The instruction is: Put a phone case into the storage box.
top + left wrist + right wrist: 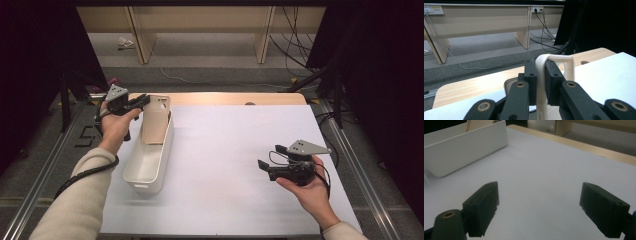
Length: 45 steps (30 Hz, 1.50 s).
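While your left gripper (141, 101) clamps the beige phone case (156, 120) over the white bin (148, 165) near the table's (240, 150) far left corner, seemingly not yet released; your right gripper (267, 157) idles, jaws apart.

1 phone case (156, 120), 1 white bin (149, 162), both on 1 worktop (235, 150). 2 grippers: left gripper (142, 101) & right gripper (267, 157).
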Each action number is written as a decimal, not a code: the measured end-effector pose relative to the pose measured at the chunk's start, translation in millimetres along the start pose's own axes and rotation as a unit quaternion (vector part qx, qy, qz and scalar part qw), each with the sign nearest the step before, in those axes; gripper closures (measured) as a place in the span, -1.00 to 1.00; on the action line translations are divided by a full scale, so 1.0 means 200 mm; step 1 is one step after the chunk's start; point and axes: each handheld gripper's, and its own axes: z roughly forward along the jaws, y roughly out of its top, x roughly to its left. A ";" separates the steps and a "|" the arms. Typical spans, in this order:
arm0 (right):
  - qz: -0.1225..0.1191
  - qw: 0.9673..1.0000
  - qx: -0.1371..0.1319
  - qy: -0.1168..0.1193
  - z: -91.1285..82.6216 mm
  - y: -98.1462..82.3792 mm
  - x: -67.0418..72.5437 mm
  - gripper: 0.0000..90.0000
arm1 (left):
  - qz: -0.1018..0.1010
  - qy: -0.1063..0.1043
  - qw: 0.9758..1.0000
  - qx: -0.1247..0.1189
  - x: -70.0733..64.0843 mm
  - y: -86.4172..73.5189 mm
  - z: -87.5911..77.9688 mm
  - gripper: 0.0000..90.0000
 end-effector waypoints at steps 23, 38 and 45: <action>0.001 1.000 0.001 0.000 0.00 0.00 0.00 -0.63 | 0.009 -0.005 1.000 0.011 -0.01 -0.03 0.02 0.80; 0.001 1.000 0.000 0.001 0.00 0.00 0.00 -0.63 | 0.013 -0.005 1.000 0.021 0.00 -0.07 0.03 0.80; 0.002 1.000 -0.001 0.001 0.00 0.00 0.00 -0.63 | 0.014 -0.007 1.000 0.021 0.00 -0.07 0.04 0.80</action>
